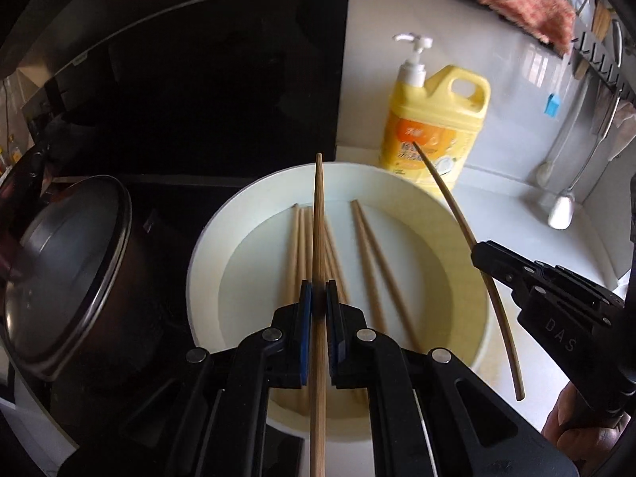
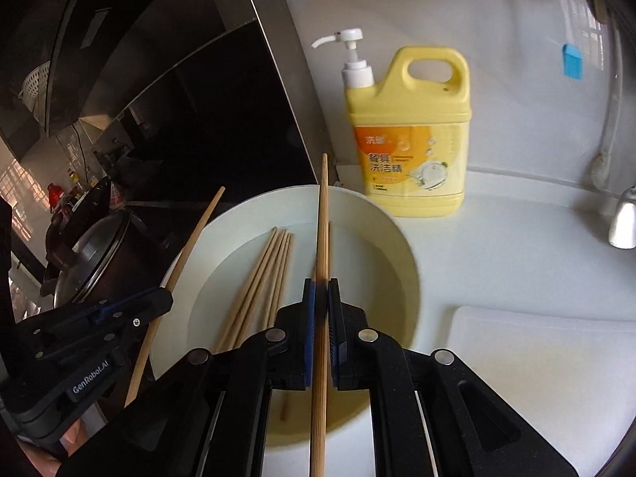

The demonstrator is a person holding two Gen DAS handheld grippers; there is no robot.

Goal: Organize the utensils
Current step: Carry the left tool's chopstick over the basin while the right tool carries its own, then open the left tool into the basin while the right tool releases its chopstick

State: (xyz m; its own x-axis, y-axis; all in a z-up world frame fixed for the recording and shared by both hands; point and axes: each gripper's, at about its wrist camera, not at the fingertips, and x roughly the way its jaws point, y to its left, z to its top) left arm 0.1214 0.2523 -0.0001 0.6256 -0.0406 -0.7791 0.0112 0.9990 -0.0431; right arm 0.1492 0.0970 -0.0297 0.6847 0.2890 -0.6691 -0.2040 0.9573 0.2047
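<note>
A white plate [image 1: 222, 230] holds several wooden chopsticks [image 1: 367, 254]; it also shows in the right wrist view [image 2: 397, 246] with its chopsticks [image 2: 262, 274]. My left gripper [image 1: 318, 290] is shut on one chopstick [image 1: 318, 214] that points forward above the plate. My right gripper [image 2: 321, 288] is shut on another chopstick [image 2: 322, 218], also above the plate. The right gripper [image 1: 483, 256] shows at the right of the left wrist view with its chopstick [image 1: 449, 194]. The left gripper [image 2: 159, 298] shows at the left of the right wrist view with its chopstick [image 2: 190, 238].
A yellow dish-soap bottle [image 2: 413, 135] with a pump stands behind the plate on the white counter [image 2: 497, 246]. A dark pot with a glass lid [image 1: 59, 274] sits left on the black stove. A white cutting board [image 2: 536, 357] lies right. A utensil rack [image 1: 596, 51] hangs at top right.
</note>
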